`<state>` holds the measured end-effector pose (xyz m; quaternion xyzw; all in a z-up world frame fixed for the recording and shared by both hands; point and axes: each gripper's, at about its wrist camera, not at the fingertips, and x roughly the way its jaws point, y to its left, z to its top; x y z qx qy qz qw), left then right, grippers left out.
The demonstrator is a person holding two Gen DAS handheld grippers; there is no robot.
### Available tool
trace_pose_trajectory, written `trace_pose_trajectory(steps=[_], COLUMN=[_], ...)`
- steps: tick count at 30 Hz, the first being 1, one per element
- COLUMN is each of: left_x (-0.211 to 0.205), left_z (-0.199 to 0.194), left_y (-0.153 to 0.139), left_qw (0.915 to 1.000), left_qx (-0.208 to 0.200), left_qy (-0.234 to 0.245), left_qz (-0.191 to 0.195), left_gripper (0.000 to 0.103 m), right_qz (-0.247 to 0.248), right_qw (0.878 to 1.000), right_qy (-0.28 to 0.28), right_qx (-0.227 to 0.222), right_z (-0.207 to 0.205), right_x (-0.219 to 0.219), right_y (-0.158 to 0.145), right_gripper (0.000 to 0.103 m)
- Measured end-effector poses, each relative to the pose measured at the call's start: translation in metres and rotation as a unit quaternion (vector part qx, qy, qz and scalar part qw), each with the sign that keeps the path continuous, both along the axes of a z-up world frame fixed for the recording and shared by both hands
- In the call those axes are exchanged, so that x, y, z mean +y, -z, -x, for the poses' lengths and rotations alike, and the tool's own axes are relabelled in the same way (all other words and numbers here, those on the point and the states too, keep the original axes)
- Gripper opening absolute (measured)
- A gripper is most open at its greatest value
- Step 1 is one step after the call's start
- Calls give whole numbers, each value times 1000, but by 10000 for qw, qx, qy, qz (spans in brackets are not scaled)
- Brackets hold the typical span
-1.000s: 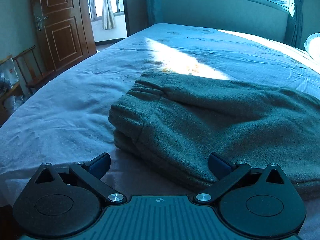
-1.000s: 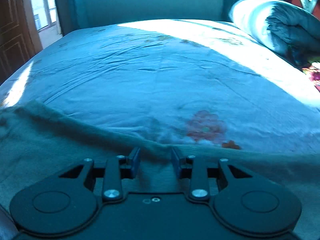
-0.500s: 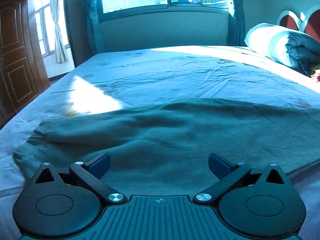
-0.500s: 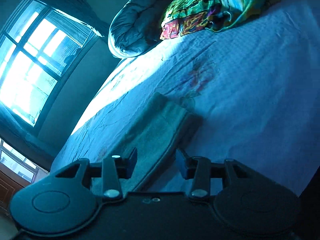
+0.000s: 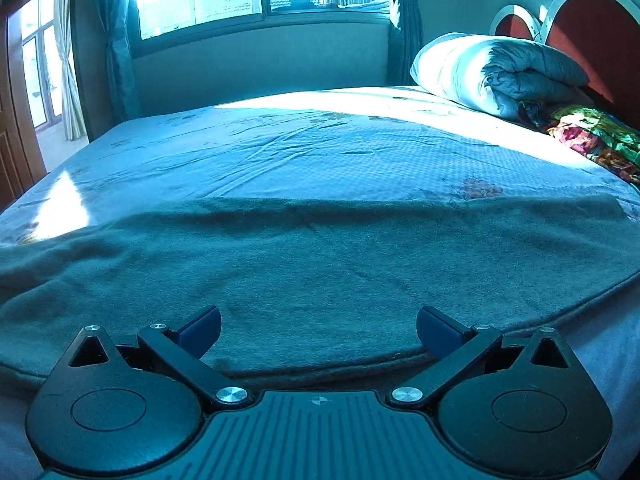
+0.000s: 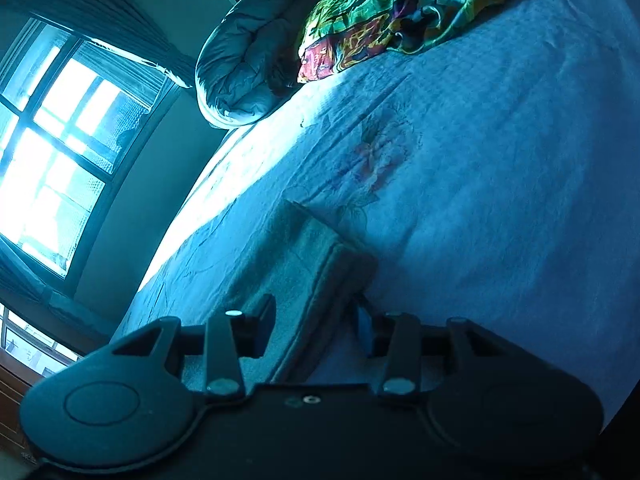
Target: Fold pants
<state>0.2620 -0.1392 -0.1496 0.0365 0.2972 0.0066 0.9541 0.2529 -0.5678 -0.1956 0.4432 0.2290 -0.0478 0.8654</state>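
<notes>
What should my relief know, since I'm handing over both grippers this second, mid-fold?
Left gripper: open, empty, over the near edge of the pants.
Right gripper: jaws have just been closing, with the leg end between them. Whether they pinch it I can't tell.
Pants: flat, stretched lengthwise across the bed.
Done: legs look stacked one on the other.
Left: probably fold the length over, then tidy.

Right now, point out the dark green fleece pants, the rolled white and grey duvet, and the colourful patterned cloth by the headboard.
dark green fleece pants (image 5: 320, 276), left wrist view, middle of the flat fabric.
rolled white and grey duvet (image 5: 492, 72), left wrist view, middle of the roll.
colourful patterned cloth (image 6: 392, 12), right wrist view, centre of its bunched folds.
</notes>
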Motion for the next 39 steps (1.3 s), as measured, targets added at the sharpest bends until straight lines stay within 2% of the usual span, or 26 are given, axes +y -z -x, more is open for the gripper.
trace_pose_trajectory(steps=[2,5,7,9,13,16,19,25,30,39], left_x=[-10,-38,-52,-61,-66,-65,-63,-66,-66,-66], left_z=[0,0,0,-7,4,4,6,5,4,4], left_y=[-2,-3,-1,12,13,18,15,22,23,24], left_qw=[9997,9991,9989,9970,9985,9987,9991,9989,9989,9988], left_qx=[21,65,84,518,310,334,308,298,309,289], left_qy=[109,419,457,579,440,380,295,354,362,390], left_qz=[213,44,-105,-33,-111,-78,52,12,43,73], left_gripper=[103,103,103,103,103,103,103,103,103,103], right_qz=[-4,-73,-138,-132,-184,-181,-322,-732,-841,-453], right_qw=[10000,10000,9999,9999,9998,9998,9993,9965,9939,9976], right_qy=[-55,11,24,16,18,25,115,355,662,382], right_qx=[27,-29,-63,-47,-83,-75,-153,-175,-263,-367], right_z=[-2,1,2,1,4,4,7,10,21,20], right_x=[0,-3,-5,-5,-7,-6,-7,-14,-16,-10], right_y=[4,6,8,10,9,10,10,16,16,22], right_gripper=[25,16,16,13,13,13,16,14,21,21])
